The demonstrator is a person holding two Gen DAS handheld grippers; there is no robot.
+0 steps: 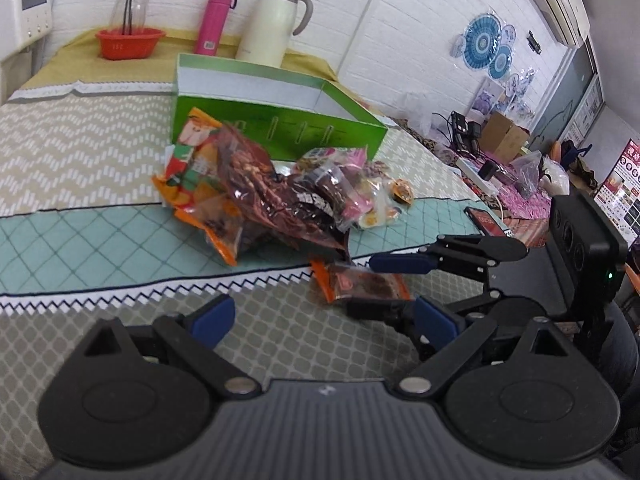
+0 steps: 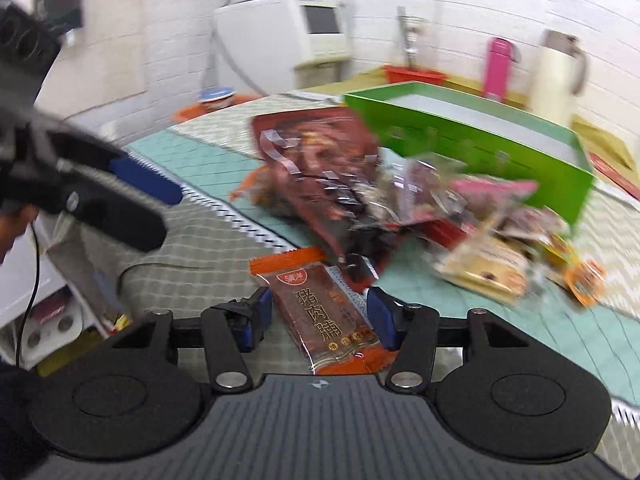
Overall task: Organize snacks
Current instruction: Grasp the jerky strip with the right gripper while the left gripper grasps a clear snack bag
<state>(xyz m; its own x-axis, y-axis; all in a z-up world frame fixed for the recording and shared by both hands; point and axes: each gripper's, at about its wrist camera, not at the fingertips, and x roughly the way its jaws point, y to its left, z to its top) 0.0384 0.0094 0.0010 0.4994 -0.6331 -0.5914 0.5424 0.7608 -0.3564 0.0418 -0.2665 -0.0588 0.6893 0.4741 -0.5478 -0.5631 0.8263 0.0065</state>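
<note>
The right gripper [image 2: 318, 312] stands with its jaws wide, one blue pad on either side of a small orange-and-brown jerky packet [image 2: 326, 314] that lies flat on the cloth; the pads sit just beside its edges, and whether they touch it is hard to tell. The left gripper [image 1: 320, 320] is also spread open with nothing between its fingers, hovering over the patterned tablecloth [image 1: 80, 152]. In the left view the right gripper reaches in from the right, angled down, and its fingers cover part of the packet. Beyond the packet lies the snack pile [image 1: 272, 192], a heap of crinkled bags dominated by a large dark red one; the right view is smeared with motion blur, so the labels in the pile cannot be read there. Behind the pile an open green box [image 1: 280, 120] stands empty-looking, its floor partly hidden by its near wall. At the back of the table are a red basin [image 1: 128, 42], a pink flask [image 1: 214, 20] and a cream thermos jug [image 1: 272, 20] against a white brick wall.
</note>
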